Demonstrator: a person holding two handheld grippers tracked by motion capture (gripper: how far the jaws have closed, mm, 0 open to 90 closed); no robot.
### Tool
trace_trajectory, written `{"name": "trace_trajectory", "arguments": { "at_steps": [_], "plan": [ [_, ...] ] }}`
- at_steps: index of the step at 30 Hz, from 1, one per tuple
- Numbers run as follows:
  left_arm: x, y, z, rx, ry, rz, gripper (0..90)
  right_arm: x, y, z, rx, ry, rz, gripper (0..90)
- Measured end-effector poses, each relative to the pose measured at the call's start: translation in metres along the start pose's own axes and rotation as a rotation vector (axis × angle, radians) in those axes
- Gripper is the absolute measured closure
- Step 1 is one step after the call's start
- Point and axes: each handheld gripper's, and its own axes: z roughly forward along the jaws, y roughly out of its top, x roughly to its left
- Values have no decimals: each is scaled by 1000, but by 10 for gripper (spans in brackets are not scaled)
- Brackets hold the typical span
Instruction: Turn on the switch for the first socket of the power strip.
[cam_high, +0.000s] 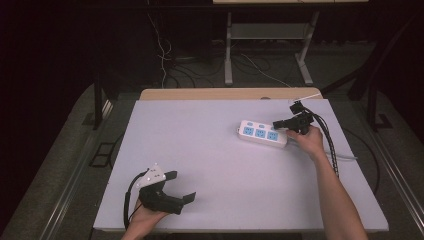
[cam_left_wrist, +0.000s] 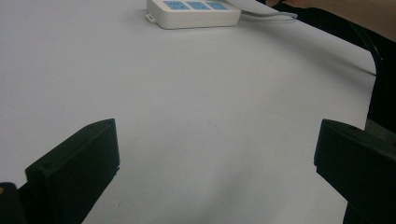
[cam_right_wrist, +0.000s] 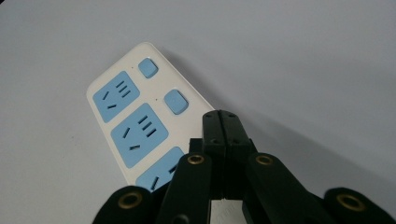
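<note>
A white power strip (cam_high: 262, 133) with three blue sockets and blue switches lies at the table's far right; it also shows at the top of the left gripper view (cam_left_wrist: 194, 11). My right gripper (cam_high: 276, 123) is shut, jaws pressed together with nothing between them. Its tip (cam_right_wrist: 222, 116) sits over the strip's (cam_right_wrist: 135, 116) near end, beside two visible blue switches (cam_right_wrist: 176, 101). I cannot tell whether it touches the strip. My left gripper (cam_high: 184, 186) rests near the front left edge, open and empty, its jaws (cam_left_wrist: 217, 158) wide apart over bare tabletop.
The white tabletop (cam_high: 210, 165) spans the middle between both hands. The strip's white cable (cam_high: 345, 157) runs off the right edge. Behind the table stand metal frame legs (cam_high: 228, 50) and loose floor cables (cam_high: 165, 55).
</note>
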Motion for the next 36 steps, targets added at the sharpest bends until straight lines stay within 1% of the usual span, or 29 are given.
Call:
{"name": "trace_trajectory", "arguments": {
  "at_steps": [5,10,11,12,14,16,19,23,25,27,30,31,33,36],
  "plan": [
    [-1,0,1,9,-6,5,0,1,-3,0,-14,-4,0,900],
    [-2,-1,1,11,-5,7,0,-3,-8,0,-30,22,13,900],
    [-2,-1,1,10,-5,6,0,-3,-8,-1,-30,16,9,900],
    [-2,-1,0,10,-5,6,0,-2,-9,-2,-31,-4,0,900],
    [-2,-1,1,11,-6,7,0,-3,-10,-2,-37,-3,4,900],
    [-3,-1,1,12,-7,9,0,-1,-10,-2,-39,-12,-3,900],
    [-2,-1,1,16,-6,10,0,-1,-10,-2,-31,1,1,900],
    [-3,-1,2,17,-7,14,0,0,-8,-1,-13,-1,4,900],
    [-4,-1,2,18,-7,17,0,1,-8,-1,-12,-10,-8,900],
    [-4,-1,2,19,-6,17,0,1,-8,-1,-12,-14,-6,900],
    [-4,-1,1,20,-1,20,0,3,-6,-1,-2,-23,-5,900],
    [-4,-1,1,20,0,20,0,5,-4,0,15,-41,-14,900],
    [-4,-1,0,15,3,19,0,5,-3,1,18,-40,-7,900],
    [-3,-1,-1,14,5,18,0,10,-1,3,15,-79,-25,900]
  ]
}}
